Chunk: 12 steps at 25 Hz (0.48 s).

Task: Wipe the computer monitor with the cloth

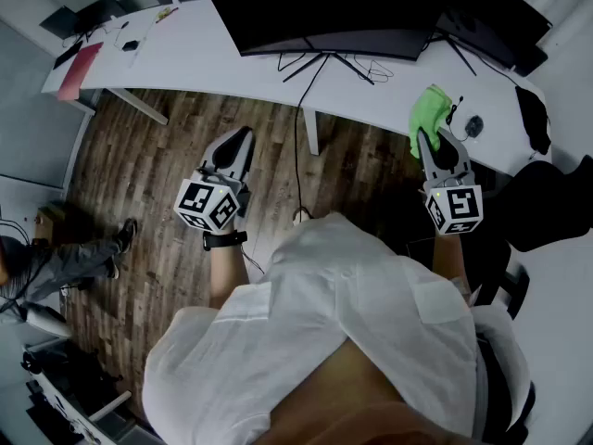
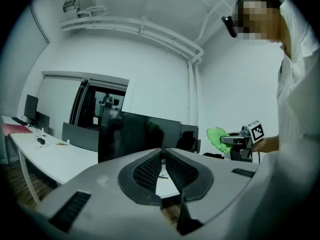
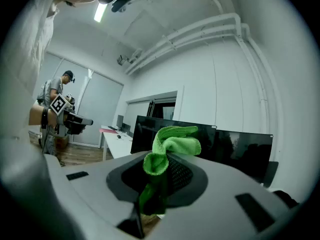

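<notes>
My right gripper (image 1: 434,145) pinches the bunched green microfibre cloth (image 1: 429,109); left gripper (image 1: 241,142) closed, empty. Approach wide black monitor (image 1: 324,12) level, cloth-first, lightly.

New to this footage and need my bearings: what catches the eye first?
The green cloth pinched in the right gripper stands out, held near the white desk. Behind it a wide dark monitor stands on that desk. The left gripper, shut and empty, hangs over the wooden floor.

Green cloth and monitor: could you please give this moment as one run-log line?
right tongs: shut on green cloth | left tongs: shut, empty | computer monitor: cloth not touching it
</notes>
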### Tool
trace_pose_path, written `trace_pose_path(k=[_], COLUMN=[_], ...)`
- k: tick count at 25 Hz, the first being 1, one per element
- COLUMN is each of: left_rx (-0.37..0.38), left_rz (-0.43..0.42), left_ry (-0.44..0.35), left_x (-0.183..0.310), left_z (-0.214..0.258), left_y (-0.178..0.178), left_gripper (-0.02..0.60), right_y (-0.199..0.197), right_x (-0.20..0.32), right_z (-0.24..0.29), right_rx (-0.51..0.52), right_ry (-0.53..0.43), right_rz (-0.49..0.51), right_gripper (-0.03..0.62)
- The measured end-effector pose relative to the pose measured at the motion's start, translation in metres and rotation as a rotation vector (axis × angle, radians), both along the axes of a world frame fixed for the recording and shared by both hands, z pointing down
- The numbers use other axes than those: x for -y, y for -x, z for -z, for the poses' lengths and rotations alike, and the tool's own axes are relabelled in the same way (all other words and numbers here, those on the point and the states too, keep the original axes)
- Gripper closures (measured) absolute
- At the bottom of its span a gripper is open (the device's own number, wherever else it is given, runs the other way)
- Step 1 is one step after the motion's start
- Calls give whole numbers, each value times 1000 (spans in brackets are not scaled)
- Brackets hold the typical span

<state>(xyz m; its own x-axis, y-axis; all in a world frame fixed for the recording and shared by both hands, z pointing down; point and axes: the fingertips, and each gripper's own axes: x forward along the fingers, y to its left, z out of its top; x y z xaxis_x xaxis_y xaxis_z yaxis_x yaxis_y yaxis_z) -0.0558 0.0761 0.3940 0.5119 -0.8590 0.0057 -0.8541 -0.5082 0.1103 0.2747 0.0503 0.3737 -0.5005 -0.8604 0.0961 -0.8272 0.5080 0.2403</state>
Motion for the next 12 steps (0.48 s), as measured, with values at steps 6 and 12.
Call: trace_pose_path(k=[6, 12], left_rx=[-4, -23], left_rz=[6, 20], left_ry=[-19, -22], left_x=[-2, -3], left_z=[2, -2], left_y=[-1, -2], left_gripper=[549, 549], right_y=[-5, -14], right_x=[-2, -2], right_z=[-1, -2], right_rx=[-8, 23], right_ry=[-5, 1], right_rz=[-6, -14], right_gripper=[361, 361])
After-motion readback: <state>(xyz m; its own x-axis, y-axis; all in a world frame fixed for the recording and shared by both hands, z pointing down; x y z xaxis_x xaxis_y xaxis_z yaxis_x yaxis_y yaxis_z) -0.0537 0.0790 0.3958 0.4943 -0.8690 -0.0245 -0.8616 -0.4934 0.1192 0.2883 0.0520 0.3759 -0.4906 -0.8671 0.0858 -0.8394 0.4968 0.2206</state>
